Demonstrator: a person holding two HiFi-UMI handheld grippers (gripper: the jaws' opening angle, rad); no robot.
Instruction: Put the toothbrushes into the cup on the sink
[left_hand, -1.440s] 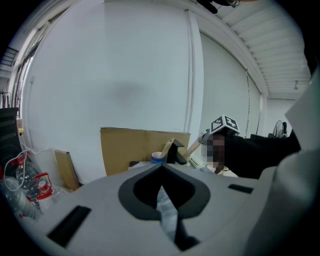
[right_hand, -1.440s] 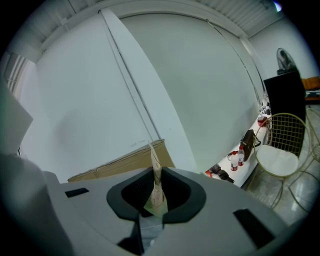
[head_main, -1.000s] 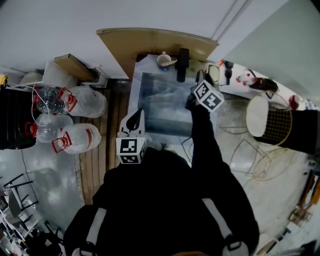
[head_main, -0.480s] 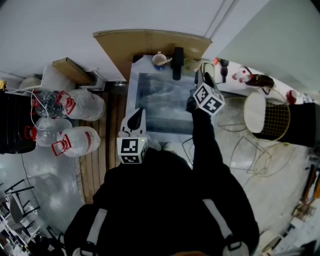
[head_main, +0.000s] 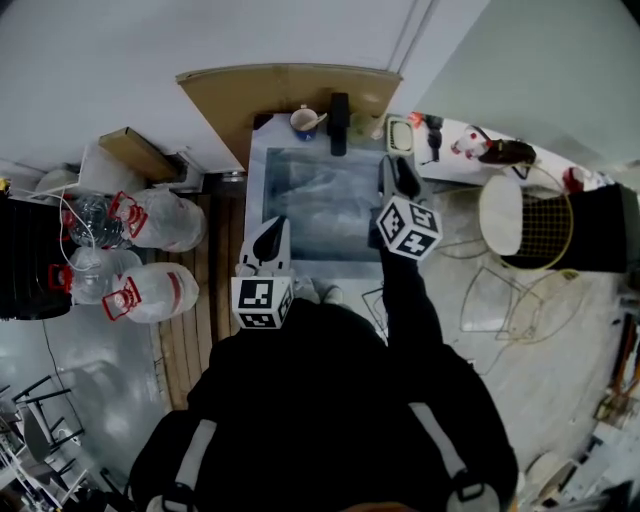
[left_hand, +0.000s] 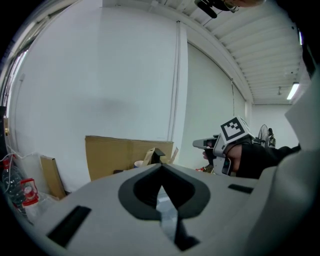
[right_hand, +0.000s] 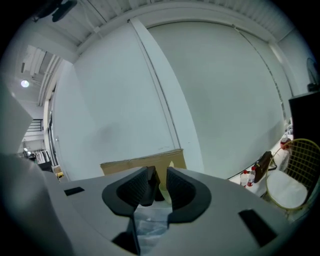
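Note:
A white cup (head_main: 303, 121) stands at the back rim of the steel sink (head_main: 262, 190), left of a black tap (head_main: 339, 110). I cannot make out any toothbrush. My left gripper (head_main: 270, 233) hovers over the sink's near left corner, shut and holding nothing; its jaws (left_hand: 161, 186) meet in the left gripper view. My right gripper (head_main: 398, 167) hangs over the sink's right rim. Its jaws (right_hand: 159, 186) are closing with a gap still between them and nothing in it. The left gripper view also shows the right gripper (left_hand: 206, 144) and the cup (left_hand: 138, 163).
A brown cardboard sheet (head_main: 290, 85) leans on the wall behind the sink. A small tray (head_main: 401, 134) and bottles (head_main: 465, 145) sit on the shelf to the right, beside a wire chair (head_main: 530, 225). Water jugs (head_main: 150, 250) lie on the floor at left.
My right gripper has drawn back from the sink's far right corner toward me along the right rim. The left gripper has stayed in place, shut.

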